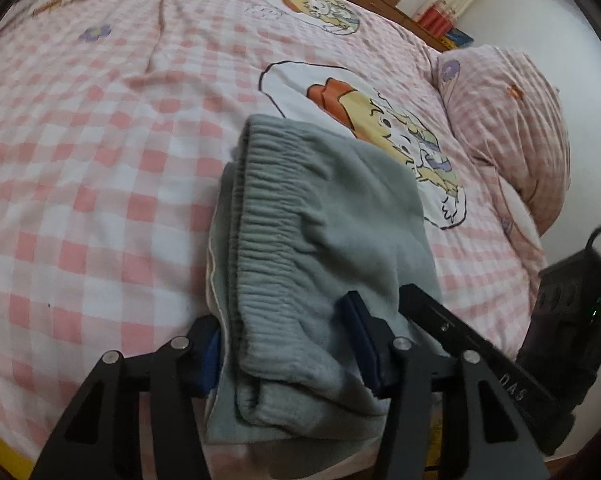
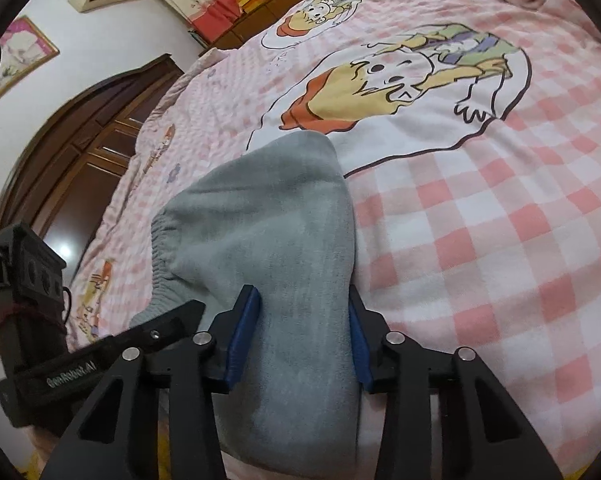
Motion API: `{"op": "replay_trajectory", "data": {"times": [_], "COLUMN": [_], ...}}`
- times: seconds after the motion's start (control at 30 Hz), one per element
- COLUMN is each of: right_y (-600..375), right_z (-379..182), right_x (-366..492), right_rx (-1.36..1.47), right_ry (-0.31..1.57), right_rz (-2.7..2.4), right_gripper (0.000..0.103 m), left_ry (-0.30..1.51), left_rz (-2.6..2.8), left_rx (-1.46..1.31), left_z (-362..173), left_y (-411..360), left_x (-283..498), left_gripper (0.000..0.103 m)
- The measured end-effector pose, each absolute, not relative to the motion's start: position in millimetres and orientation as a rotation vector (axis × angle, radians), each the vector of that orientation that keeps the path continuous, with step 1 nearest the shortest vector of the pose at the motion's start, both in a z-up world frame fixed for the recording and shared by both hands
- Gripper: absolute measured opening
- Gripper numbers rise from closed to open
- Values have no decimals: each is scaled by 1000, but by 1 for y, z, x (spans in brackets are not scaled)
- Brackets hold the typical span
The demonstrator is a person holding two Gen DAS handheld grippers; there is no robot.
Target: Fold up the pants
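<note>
Left wrist view: soft, limp grey fleece pants (image 1: 324, 216) bunched thick inside both black grippers (image 1: 288, 344) (image 2: 298, 340), clamped; grip near the ribbed waistband (image 1: 260, 240)

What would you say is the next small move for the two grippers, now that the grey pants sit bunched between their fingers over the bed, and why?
Probably lower both together and lay the fold flat. The left gripper grips the grey pants at the gathered waistband side, the right gripper at the smooth side, and the cloth already drapes onto the checked bedspread ahead.
</note>
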State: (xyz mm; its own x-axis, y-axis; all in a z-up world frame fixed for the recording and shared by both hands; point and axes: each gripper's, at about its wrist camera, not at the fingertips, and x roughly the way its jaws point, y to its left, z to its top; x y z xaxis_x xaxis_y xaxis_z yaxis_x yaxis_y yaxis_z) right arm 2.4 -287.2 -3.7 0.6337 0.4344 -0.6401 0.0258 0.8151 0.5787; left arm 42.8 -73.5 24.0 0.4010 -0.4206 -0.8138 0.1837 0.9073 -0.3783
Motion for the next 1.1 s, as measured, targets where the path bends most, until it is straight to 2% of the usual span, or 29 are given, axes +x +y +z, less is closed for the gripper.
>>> {"op": "replay_trajectory", "data": {"times": [0.13,0.2,0.37,0.77,1.1], "right_y": [-293,-288,-263,-189,-90], "right_z": [-3,7,48,110,111], "right_x": [-1,-7,-21,-17,25], "right_rx": [653,641,533,402,345], "right_ry": [846,825,749,678,715], "right_rz": [260,244,261,399,545], "right_gripper": [28,26,24,24,24], "left_ry": [1096,1084,1053,899,851], "left_rz": [-395,-398,-438,-412,-284], "left_rx": [-291,-279,-299,-379,-379], "left_z": [21,27,44,100,116], "left_y": [-68,-67,-58,13,112], "left_x": [46,43,33,10,20], "left_gripper": [53,45,35,34,34]}}
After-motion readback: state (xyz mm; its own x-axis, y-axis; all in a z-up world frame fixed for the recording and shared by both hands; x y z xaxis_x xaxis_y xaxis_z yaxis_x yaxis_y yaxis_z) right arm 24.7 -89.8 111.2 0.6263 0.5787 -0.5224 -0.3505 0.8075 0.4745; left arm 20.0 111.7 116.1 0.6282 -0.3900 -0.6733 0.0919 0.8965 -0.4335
